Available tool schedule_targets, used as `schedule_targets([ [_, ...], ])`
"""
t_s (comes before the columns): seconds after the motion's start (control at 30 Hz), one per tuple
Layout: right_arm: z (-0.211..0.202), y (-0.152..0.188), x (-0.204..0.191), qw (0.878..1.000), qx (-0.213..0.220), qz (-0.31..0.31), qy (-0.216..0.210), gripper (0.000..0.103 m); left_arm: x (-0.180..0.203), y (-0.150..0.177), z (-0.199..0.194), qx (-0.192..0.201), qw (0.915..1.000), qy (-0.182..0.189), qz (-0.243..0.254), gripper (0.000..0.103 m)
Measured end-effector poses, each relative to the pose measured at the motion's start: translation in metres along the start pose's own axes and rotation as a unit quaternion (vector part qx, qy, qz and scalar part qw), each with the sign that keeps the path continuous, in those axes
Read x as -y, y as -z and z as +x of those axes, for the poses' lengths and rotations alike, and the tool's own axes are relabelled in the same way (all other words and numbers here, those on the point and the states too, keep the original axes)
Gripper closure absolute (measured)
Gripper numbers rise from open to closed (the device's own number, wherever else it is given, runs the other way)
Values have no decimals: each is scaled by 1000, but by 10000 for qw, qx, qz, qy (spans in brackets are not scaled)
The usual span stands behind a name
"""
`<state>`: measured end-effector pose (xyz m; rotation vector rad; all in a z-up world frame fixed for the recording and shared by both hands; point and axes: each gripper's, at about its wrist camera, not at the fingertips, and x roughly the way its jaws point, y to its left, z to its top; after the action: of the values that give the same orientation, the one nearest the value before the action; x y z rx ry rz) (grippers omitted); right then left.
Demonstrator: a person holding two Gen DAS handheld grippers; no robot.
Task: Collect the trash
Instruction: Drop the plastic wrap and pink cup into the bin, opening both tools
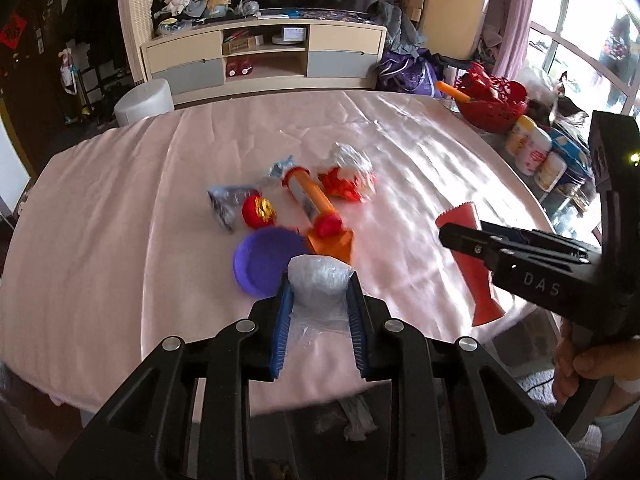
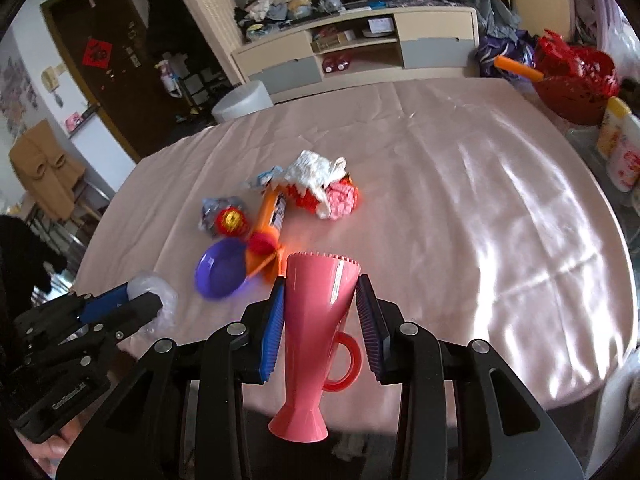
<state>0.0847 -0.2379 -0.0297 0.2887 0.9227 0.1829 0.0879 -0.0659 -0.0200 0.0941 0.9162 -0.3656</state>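
My left gripper is shut on a wad of clear bubble wrap, lifted over the near edge of the pink-clothed table. My right gripper is shut on a tall pink cup with a ring handle, tilted and off the cloth. Each gripper shows in the other view: the right gripper with the cup, the left gripper with the wad. A trash pile lies mid-table: purple lid, orange wrapper, red and gold ball, silver wrapper, crumpled white paper.
A red basket and several bottles stand at the table's far right edge. A white stool and a low TV cabinet are beyond the table. A hand holds the right gripper's handle.
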Motion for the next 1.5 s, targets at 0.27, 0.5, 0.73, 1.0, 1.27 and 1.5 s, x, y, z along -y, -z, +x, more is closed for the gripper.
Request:
schedule_targets([
  [0.27,-25,57,-11,9992,-103,-366,81,67,11,74,-19,-287,9994,86,-156,78],
  [0.5,-21,107,-16,9986,-356,-397,-11,67,10,133,-15,-612,9966,269,-478,78],
  [0.73,-1,138,-18,9979,-585,-272,-98,67,15,173,13,-1003,9929,399,-492,78],
  [1.0,14,154,-19,9963,-818,-240,-60,67,15,194,30,-1317,9877,561,-623,78],
  [1.27,19,160,-18,9951,-971,-176,-71,66,22,196,32,-1373,9874,549,-562,76],
  [1.5,21,159,-13,9946,-1033,-69,-91,65,19,197,34,-1465,9862,420,-641,71],
])
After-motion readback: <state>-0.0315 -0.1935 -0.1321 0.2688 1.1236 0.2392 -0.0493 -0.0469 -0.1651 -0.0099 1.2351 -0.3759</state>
